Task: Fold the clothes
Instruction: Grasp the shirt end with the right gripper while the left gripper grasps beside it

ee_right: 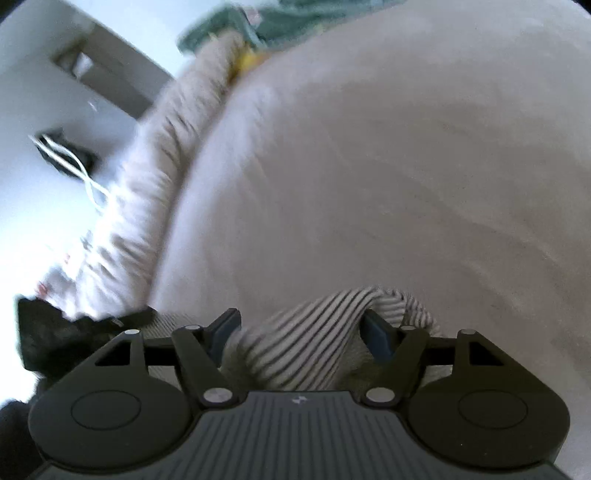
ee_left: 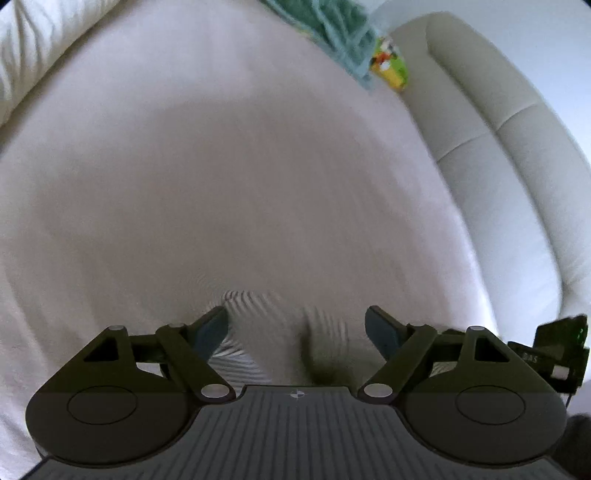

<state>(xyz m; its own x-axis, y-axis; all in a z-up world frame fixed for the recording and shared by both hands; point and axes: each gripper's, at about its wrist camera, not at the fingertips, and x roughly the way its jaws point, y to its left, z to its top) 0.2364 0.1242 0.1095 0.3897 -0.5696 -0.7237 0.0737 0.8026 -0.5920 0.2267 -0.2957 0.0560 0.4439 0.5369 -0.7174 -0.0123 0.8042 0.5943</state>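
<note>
Both tongs gape, grasping nothing: the striped garment bunches between the right gripper fingers and blurs just ahead of the left gripper. Closing now risks pinching several layers, so the fold comes out crooked.

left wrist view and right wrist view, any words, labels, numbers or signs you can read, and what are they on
"DAS": pale letters on the dark device at the right edge of the left wrist view; partly cut off, so it may be incomplete.
Small round crosshair mark on the left gripper body: a sign, no text.
Small pale logo on the right gripper body: too small to read.
Colourful print beside the green cloth: too blurred to read.
</note>
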